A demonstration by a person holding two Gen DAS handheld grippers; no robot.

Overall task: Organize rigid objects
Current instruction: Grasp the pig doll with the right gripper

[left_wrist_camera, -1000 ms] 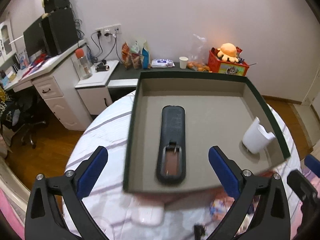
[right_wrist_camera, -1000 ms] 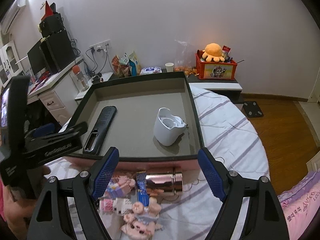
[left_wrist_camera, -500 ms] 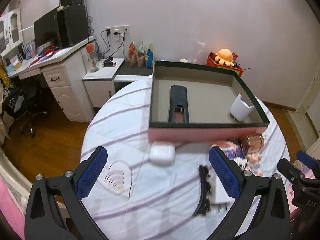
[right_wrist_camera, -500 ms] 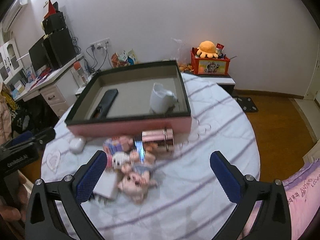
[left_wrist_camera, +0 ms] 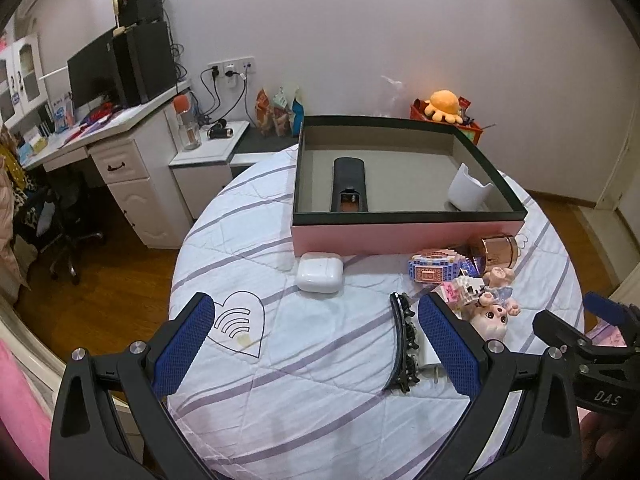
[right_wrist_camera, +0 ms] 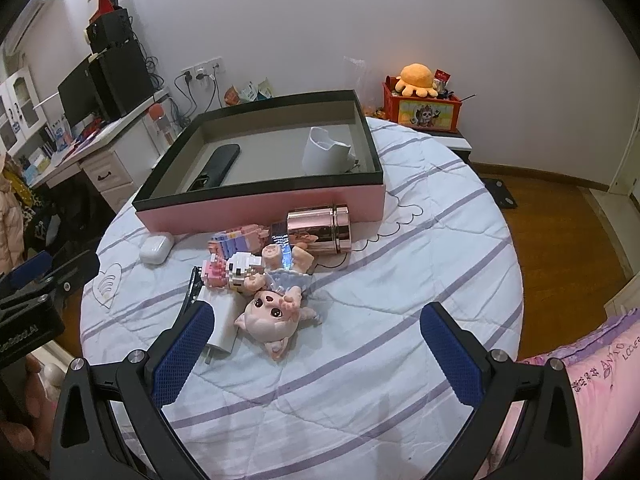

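Note:
A pink box (left_wrist_camera: 404,236) (right_wrist_camera: 260,210) with a dark rim stands at the back of the round table. Inside it lie a black remote (left_wrist_camera: 350,188) (right_wrist_camera: 218,164) and a white cup (left_wrist_camera: 468,192) (right_wrist_camera: 326,154). In front of the box lie a white earbud case (left_wrist_camera: 320,276) (right_wrist_camera: 156,248), a black hair clip (left_wrist_camera: 400,344), a white charger (right_wrist_camera: 222,328), block toys (left_wrist_camera: 434,268) (right_wrist_camera: 240,240), a rose-gold tin (left_wrist_camera: 496,248) (right_wrist_camera: 320,230) and a pig doll (left_wrist_camera: 490,316) (right_wrist_camera: 272,312). My left gripper (left_wrist_camera: 316,344) and right gripper (right_wrist_camera: 316,354) both hover open and empty above the near side of the table.
The striped quilted cloth (right_wrist_camera: 420,264) covers the table. A white desk (left_wrist_camera: 120,152) with a monitor stands to the left, a low side table (left_wrist_camera: 216,148) with a bottle behind. A red toy box (right_wrist_camera: 422,110) with an orange plush sits by the wall. Pink bedding (right_wrist_camera: 580,400) is at right.
Both grippers have pulled back from over the box to the near side of the table. The right gripper's jaws have spread wider. The remote and cup stay in the box.

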